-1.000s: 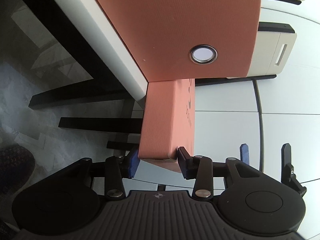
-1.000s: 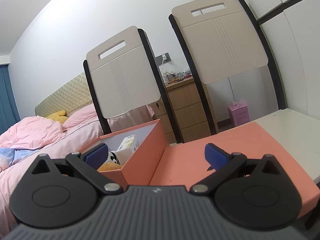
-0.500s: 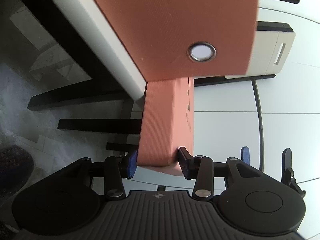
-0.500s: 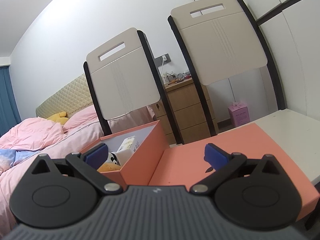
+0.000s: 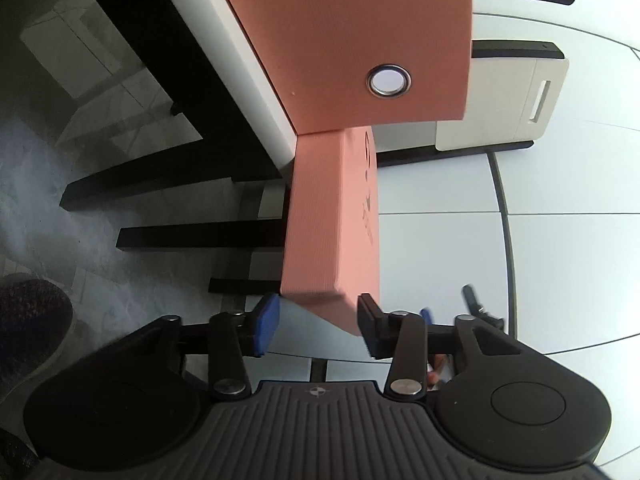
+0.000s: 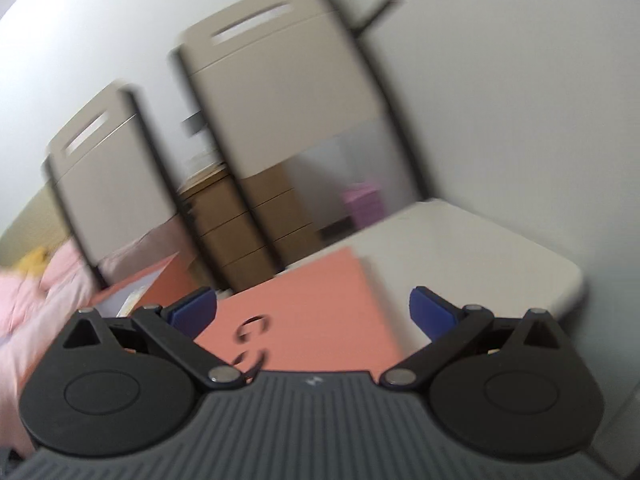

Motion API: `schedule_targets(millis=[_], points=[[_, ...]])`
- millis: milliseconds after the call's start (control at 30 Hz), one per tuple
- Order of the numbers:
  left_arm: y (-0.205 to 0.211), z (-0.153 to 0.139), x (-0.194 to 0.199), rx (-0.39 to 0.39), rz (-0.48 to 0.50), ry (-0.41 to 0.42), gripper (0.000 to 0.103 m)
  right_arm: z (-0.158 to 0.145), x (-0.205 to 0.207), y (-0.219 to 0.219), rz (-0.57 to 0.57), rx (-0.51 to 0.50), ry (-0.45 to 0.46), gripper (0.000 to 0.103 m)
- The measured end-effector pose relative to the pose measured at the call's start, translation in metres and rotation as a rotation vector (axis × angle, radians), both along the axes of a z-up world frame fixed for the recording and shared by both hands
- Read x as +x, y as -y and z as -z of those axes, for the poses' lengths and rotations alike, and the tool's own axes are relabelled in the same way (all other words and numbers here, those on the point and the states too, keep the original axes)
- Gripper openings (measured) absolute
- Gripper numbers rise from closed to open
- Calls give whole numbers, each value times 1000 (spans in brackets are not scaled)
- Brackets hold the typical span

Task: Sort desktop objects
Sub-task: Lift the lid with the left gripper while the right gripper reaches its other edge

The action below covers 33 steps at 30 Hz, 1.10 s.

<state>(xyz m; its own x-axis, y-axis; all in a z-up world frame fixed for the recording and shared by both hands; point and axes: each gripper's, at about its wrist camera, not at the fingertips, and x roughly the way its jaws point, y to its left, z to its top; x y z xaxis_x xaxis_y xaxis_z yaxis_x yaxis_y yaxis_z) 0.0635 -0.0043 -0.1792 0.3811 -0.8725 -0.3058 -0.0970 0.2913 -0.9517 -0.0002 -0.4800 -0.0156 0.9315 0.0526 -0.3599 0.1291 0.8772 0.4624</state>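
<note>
A salmon storage box with a metal eyelet stands on the white table. Its hinged lid hangs out past the table edge, with its end corner between the fingers of my left gripper. Those jaws are opening, and a gap shows beside the blue pad. In the blurred right wrist view my right gripper hovers open over the lid with nothing between its fingers. The box's open interior shows at the left, its contents smeared.
The white table ends at a rounded corner on the right. Two beige folding chairs stand behind it, with wooden drawers and a pink bed beyond. Black table legs and a shoe are below.
My left gripper's fingers have parted from the lid's edge that they were clamping. The right gripper has swung sideways and rolled, so the box now sits further left in its view.
</note>
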Motion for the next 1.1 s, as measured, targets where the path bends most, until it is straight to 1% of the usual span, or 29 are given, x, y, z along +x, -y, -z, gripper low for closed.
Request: schedule_targets(millis=[67,100,167,267,400,433,467,533,567,733,833,933,1100], points=[[6,6,6,14,-17,-19,78,12,3,9,5,50,-44,103],[9,8,10,14,-26,-24,83,19,6,12,-7,70,-71,103],[14,10,16,-3,-32,-26,84,28,12,16,-26,85,-111,103],[21,9,26,-17,-21,-35,83,37,20,20,-32,92,-141,103],[32,11,37,-40,3,-42,81,44,26,25,-39,109,-159,103],[35,14,40,-46,12,-49,76,44,27,25,-40,108,-161,103],[36,18,41,-48,13,-67,64,45,27,26,-39,104,-163,103],[35,22,41,-80,15,-80,50,45,27,30,-36,107,-168,103],[33,23,39,-99,11,-79,49,46,27,32,-38,113,-171,103],[20,15,20,-110,10,-28,44,51,27,42,-57,141,-196,103],[14,16,2,-120,34,-26,44,54,28,47,-96,141,-211,103],[9,18,-10,-132,49,-30,44,62,32,49,-178,132,-251,103],[8,11,-13,-109,68,-2,44,83,42,56,-294,256,-322,103]])
